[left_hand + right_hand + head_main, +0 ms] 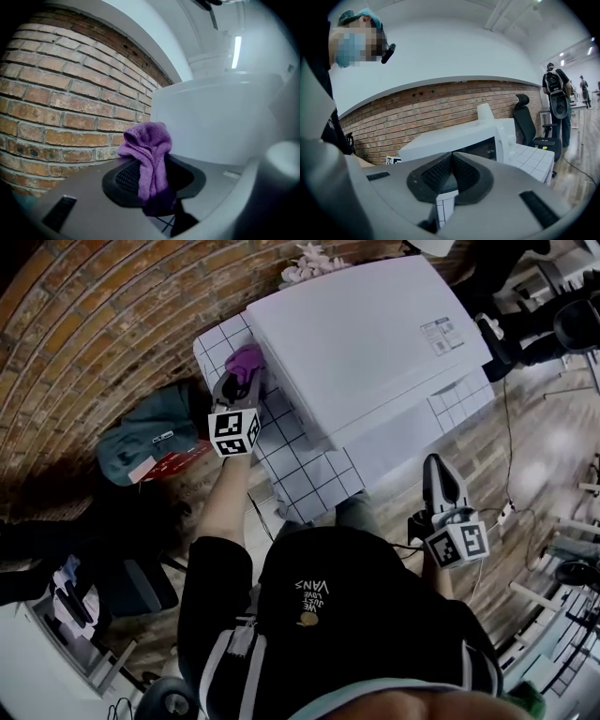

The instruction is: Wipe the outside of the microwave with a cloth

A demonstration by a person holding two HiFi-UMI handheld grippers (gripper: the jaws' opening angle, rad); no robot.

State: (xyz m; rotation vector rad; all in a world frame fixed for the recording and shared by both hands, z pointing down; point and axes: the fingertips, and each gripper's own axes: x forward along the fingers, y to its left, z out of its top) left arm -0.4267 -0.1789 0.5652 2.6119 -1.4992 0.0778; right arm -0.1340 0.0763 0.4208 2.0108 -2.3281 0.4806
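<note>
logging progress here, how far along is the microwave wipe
Done: the purple cloth is pinched in the left tool. In hand: it is held at the left side wall of the microwave. The right tool hangs shut and empty. Left: no wipe marks show, so top and front presumably remain.

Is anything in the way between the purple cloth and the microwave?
No, nothing visible is. The left gripper is shut on the purple cloth, which sits right beside the microwave, facing its bare white side. I can't tell whether they touch.
</note>
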